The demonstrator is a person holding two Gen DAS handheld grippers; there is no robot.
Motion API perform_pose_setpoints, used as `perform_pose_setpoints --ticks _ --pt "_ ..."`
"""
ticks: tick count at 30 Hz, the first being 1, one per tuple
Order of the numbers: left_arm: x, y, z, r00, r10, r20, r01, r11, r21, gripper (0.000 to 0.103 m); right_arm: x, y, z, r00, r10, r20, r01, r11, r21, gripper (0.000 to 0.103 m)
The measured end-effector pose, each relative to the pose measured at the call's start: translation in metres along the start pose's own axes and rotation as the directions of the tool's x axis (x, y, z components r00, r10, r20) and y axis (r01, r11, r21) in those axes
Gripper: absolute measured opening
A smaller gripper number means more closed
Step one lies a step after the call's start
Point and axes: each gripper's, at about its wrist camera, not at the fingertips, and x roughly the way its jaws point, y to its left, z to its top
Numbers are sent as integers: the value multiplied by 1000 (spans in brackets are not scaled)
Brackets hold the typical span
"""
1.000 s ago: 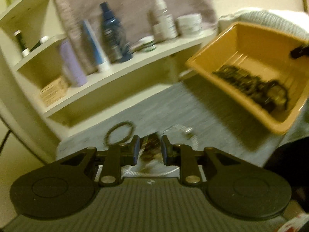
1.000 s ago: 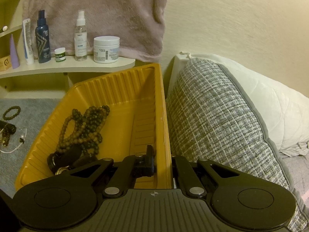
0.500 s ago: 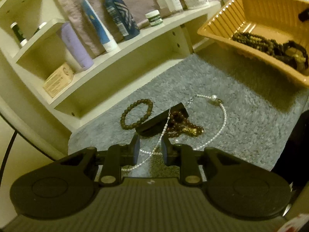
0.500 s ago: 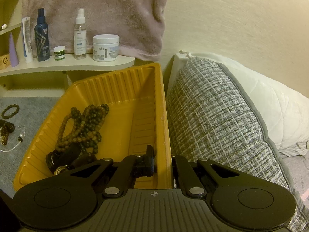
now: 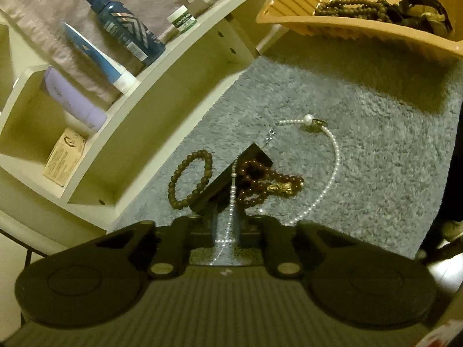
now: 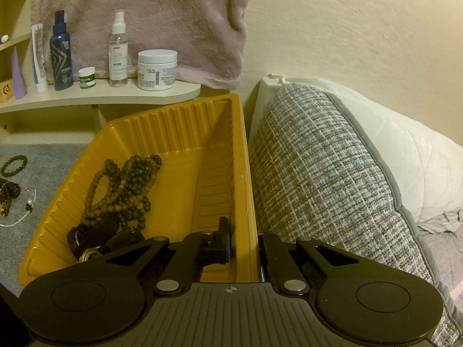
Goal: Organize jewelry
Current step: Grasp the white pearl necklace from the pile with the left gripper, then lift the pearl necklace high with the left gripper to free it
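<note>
My left gripper (image 5: 227,228) hangs low over the grey rug, its jaws a narrow gap apart with the white pearl necklace (image 5: 332,156) running between them; I cannot tell if they pinch it. Ahead lie a black box (image 5: 228,182), a reddish bead bracelet with a gold charm (image 5: 269,182) and a brown bead bracelet (image 5: 188,182). My right gripper (image 6: 244,240) is shut on the right wall of the yellow tray (image 6: 249,173), which holds dark bead necklaces (image 6: 124,185) and a black watch (image 6: 98,237).
A cream shelf unit (image 5: 162,86) with bottles and jars stands at the rug's far edge. A grey woven cushion (image 6: 324,179) and a white pillow (image 6: 405,156) press against the tray's right side. A pink towel (image 6: 150,14) hangs behind.
My left gripper has dropped closer to the rug and the jewelry pile, and the pearl strand now runs between its jaws. The right gripper and tray have barely moved.
</note>
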Motion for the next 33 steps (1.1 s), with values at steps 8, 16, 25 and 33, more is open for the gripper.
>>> perform_pose_setpoints --ticks 8,16,25,33 --pt "-19 10 1 997 33 70 -34 999 8 2 0 0 0 1000 1 2 -1 1000 -2 3" --pt "-61 44 21 974 74 215 -72 997 -18 2 -2 0 0 1000 2 5 -2 1000 -2 3" --pt "-99 79 49 938 89 335 -67 995 -77 2 -3 0 0 1000 3 8 -2 1000 -3 3" --pt "-123 101 68 908 61 413 -10 992 -125 2 -4 1 1 1000 2 9 -2 1000 -4 3"
